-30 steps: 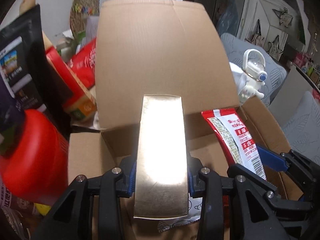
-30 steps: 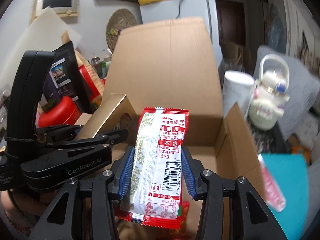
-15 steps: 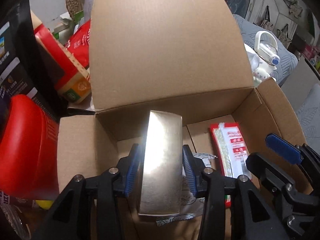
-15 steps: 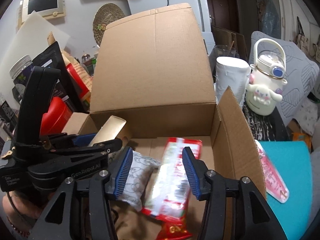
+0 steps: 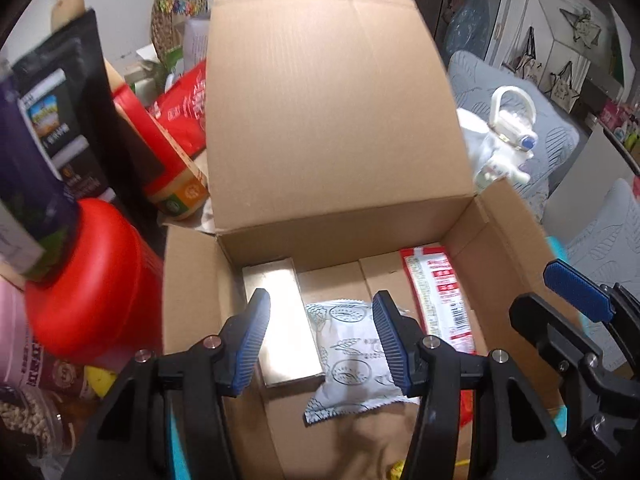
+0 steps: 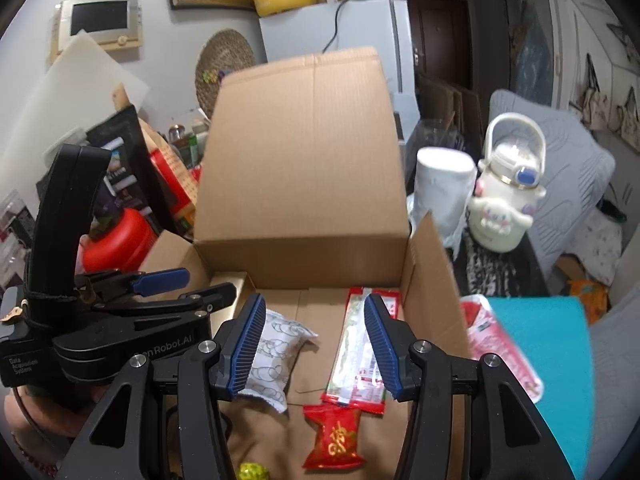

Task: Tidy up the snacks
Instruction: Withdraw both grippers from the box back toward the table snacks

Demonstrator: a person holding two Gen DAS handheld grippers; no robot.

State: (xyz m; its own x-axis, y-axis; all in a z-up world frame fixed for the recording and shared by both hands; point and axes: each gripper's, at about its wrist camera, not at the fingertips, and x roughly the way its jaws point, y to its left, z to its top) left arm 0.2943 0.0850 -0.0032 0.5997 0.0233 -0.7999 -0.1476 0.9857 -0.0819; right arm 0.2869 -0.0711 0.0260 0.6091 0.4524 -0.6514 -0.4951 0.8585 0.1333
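An open cardboard box (image 5: 336, 120) (image 6: 304, 160) holds the snacks. A gold box (image 5: 284, 320) lies along its left wall. A white patterned packet (image 5: 352, 352) (image 6: 276, 352) lies in the middle. A long red-and-white packet (image 5: 440, 296) (image 6: 360, 344) lies along the right side. A small red packet (image 6: 336, 436) lies near the front. My left gripper (image 5: 320, 340) (image 6: 180, 284) is open and empty above the gold box and white packet. My right gripper (image 6: 312, 344) is open and empty above the long packet; one blue pad (image 5: 576, 288) shows in the left wrist view.
A red canister (image 5: 88, 276), dark bags (image 5: 60, 92) and red snack packs (image 5: 180, 116) crowd the left of the box. A white cartoon bottle (image 6: 504, 200) and paper roll (image 6: 440, 188) stand to the right. A teal tray (image 6: 552, 360) with a pink packet (image 6: 496, 344) lies at right.
Both grippers opened and pulled back. The gold box left my left gripper and now lies in the box; the long red-and-white packet dropped from my right gripper into the box.
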